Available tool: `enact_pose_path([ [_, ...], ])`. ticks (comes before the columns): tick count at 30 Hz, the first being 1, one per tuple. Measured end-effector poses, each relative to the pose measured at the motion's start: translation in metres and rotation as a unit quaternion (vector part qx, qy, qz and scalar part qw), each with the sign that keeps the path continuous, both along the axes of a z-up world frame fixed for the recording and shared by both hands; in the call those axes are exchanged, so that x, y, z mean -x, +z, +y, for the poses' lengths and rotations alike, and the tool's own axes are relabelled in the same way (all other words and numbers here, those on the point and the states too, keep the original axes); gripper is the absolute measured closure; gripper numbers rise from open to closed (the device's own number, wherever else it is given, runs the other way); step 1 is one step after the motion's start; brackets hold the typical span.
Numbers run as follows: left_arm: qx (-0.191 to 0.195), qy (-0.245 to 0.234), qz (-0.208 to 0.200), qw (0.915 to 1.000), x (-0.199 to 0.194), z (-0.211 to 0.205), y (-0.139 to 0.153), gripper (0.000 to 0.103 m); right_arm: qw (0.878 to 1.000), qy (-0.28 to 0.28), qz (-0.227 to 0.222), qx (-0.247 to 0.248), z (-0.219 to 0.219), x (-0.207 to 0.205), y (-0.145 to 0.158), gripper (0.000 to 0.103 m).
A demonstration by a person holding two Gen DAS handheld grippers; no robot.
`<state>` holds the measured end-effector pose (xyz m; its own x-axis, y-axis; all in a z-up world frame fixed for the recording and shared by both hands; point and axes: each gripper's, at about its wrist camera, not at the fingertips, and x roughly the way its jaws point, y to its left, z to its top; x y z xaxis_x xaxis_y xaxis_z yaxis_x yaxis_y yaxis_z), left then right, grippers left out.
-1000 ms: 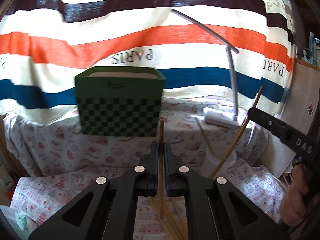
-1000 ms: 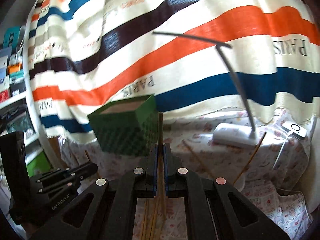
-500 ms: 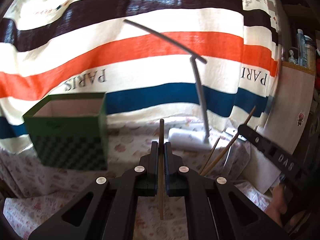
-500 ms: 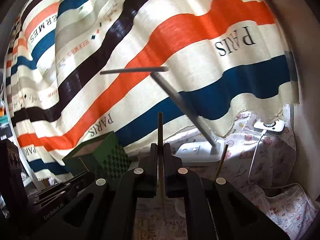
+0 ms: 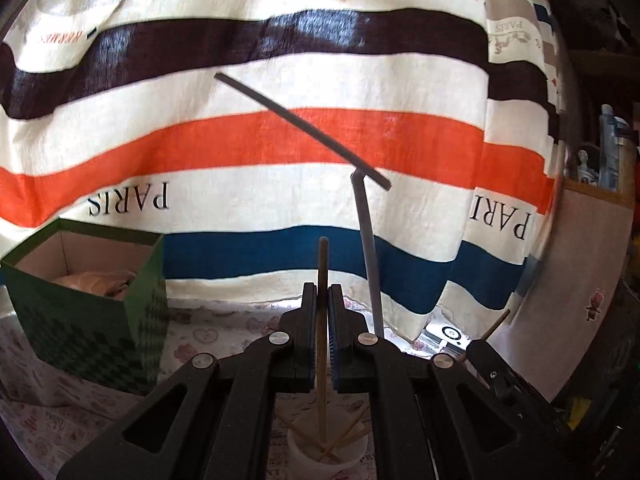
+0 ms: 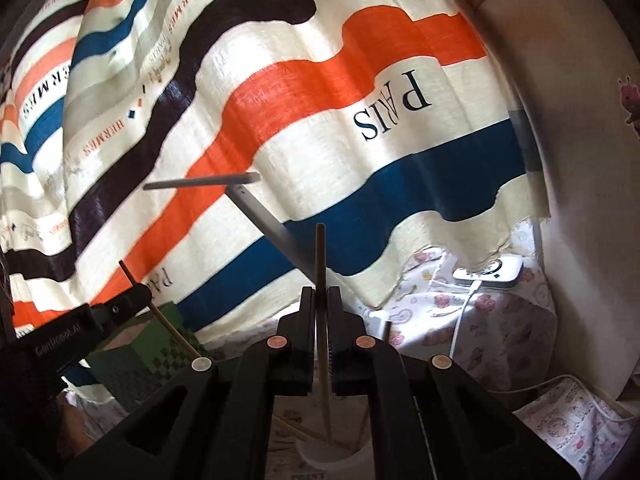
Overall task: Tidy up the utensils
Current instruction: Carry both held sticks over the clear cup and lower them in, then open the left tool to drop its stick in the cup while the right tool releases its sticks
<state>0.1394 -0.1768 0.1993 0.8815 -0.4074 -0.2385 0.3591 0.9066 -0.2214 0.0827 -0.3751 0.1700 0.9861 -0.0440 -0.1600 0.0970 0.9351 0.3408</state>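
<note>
Left wrist view: the white cup [image 5: 326,454], a second ago off to the right, now sits directly beneath; both grippers' fingers pinch one chopstick [image 5: 322,320] each, ready to drop.

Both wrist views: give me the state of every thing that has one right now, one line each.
left gripper: shut on a chopstick.
left chopstick: upright, lower tip over the cup.
right gripper: shut on a chopstick.
right chopstick: upright, tip over the cup.
white cup: upright, several chopsticks leaning inside.
green box: open-topped, something pale inside.
desk lamp: standing; lit or not, cannot tell.
</note>
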Motion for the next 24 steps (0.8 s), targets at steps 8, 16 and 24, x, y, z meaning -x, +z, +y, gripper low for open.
enact_pose_path([
  [8, -0.039, 0.013, 0.049, 0.9980, -0.026, -0.016, -0.048, 0.099, 0.995, 0.003, 0.097, -0.003, -0.005, -0.036, -0.021, 0.097],
  [16, -0.061, 0.016, 0.085, 0.9944, -0.042, -0.020, -0.077, 0.099, 0.986, 0.024, 0.166, -0.020, -0.009, -0.062, -0.049, 0.097],
  [24, -0.090, 0.016, 0.101, 0.9906, -0.052, -0.029, -0.082, 0.098, 0.983, 0.026, 0.182, -0.021, -0.010, -0.068, -0.055, 0.097],
])
